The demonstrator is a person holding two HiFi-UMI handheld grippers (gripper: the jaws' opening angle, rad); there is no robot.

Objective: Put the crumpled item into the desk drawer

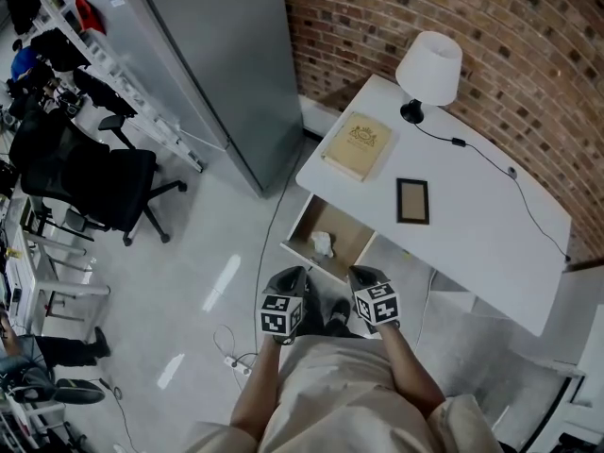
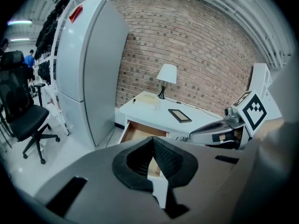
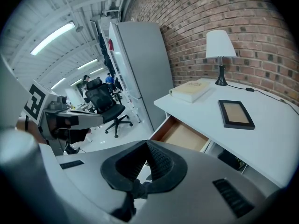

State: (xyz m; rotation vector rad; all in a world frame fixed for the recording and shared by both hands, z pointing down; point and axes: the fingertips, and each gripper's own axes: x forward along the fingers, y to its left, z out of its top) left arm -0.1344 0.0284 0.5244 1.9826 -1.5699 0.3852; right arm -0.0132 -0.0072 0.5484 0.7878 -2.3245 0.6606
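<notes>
Below the head view's centre, find the left tool (image 1: 288, 279) and the right tool (image 1: 366, 276) side by side, held close to the body, just short of the open desk drawer (image 1: 300, 226). Locate the crumpled white item (image 1: 323, 243) inside that drawer, on its wooden floor, touching neither tool. Note on the white worktop (image 1: 472, 220) a tan book (image 1: 358, 145), a dark picture frame (image 1: 412, 201) and a white-shaded lamp (image 1: 429, 69), all apart from one another.

Along the left gripper view, read the left tool (image 2: 152, 141) as closed: pads meeting at the tips, nothing between them. See the drawer pulled out beyond the tips, its contents mostly hidden behind the tool body. See the right tool at the right edge.

Along the right gripper view, read the right tool (image 3: 147, 146) as closed likewise, pads together, nothing held. See the drawer's wooden floor past the tips, under the worktop edge; crumpled item hidden from this side.
</notes>
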